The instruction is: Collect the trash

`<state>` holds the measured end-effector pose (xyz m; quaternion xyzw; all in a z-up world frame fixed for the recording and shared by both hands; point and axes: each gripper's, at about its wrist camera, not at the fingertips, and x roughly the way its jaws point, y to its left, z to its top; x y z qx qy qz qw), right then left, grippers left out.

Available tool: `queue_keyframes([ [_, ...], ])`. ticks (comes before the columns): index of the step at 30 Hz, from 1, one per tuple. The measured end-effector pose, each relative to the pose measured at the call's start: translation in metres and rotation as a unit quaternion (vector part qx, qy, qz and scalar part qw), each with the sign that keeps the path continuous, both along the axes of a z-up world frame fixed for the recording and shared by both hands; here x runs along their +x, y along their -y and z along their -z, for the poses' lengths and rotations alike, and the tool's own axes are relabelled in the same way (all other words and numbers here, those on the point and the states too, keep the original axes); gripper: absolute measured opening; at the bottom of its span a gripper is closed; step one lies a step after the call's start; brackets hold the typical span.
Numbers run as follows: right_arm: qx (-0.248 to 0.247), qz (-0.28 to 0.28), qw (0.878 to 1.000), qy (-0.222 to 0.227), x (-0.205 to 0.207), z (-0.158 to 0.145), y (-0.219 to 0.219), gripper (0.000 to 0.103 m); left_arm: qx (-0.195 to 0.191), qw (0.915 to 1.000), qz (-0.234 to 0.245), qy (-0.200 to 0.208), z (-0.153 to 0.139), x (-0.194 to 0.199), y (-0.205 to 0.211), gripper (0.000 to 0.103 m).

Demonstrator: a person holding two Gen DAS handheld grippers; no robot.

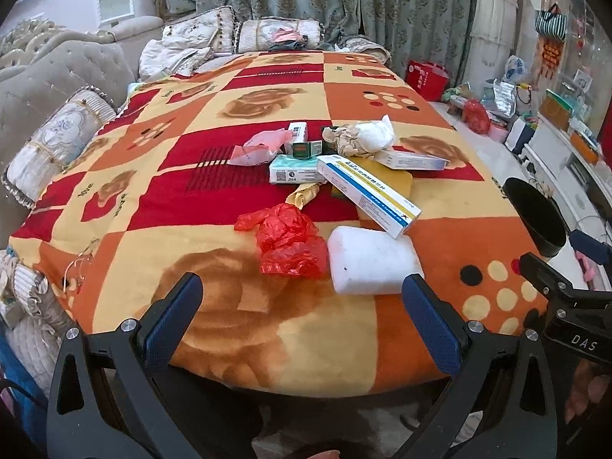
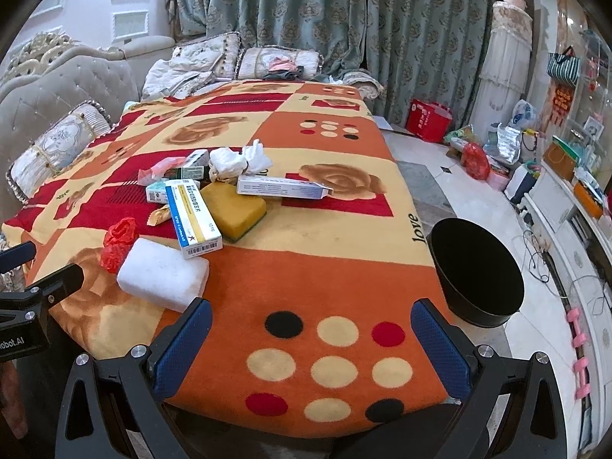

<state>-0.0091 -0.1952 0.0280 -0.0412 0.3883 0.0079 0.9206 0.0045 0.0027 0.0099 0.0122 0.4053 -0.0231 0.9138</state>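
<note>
A heap of trash lies mid-counter on the patterned blanket (image 2: pixel 336 267): a crumpled red plastic bag (image 1: pixel 290 243) just beside a white foam block (image 1: pixel 373 262), a blue-and-yellow medicine box (image 1: pixel 367 193) leaning over a yellow sponge (image 2: pixel 233 210), a second long white box (image 2: pixel 283 188), a teal tissue pack (image 1: pixel 292 171), wadded white tissue (image 2: pixel 239 160) and a pink wrapper (image 1: pixel 260 147). A black bin (image 2: pixel 476 271) stands at the counter's right edge; its interior looks dark, contents unclear. The left gripper (image 1: pixel 302 313) and right gripper (image 2: pixel 311 340) both hover with fingers spread wide, holding nothing.
</note>
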Motion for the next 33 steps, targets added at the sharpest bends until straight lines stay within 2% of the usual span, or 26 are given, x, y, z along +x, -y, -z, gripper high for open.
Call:
queue_keyframes([
  [7,0.007,-0.001,1.000,-0.006,0.000,0.003,0.002,0.103,-0.012,0.9996,-0.023,-0.008,0.002,0.003,-0.010,0.103],
  [15,0.073,-0.004,0.994,-0.079,0.010,0.021,0.012,0.103,-0.009,0.9998,-0.015,-0.007,0.004,0.001,-0.006,0.103],
  [20,0.076,-0.003,0.992,-0.096,0.010,0.028,0.013,0.103,-0.012,0.9998,-0.015,-0.008,0.005,0.000,-0.005,0.103],
  [28,0.048,0.006,0.995,-0.084,0.009,0.025,0.011,0.103,-0.011,0.9998,-0.016,-0.009,0.006,0.000,-0.006,0.103],
  [33,-0.026,0.021,0.998,-0.046,0.006,0.016,0.004,0.103,-0.004,0.9998,-0.019,-0.008,0.007,-0.001,-0.008,0.103],
])
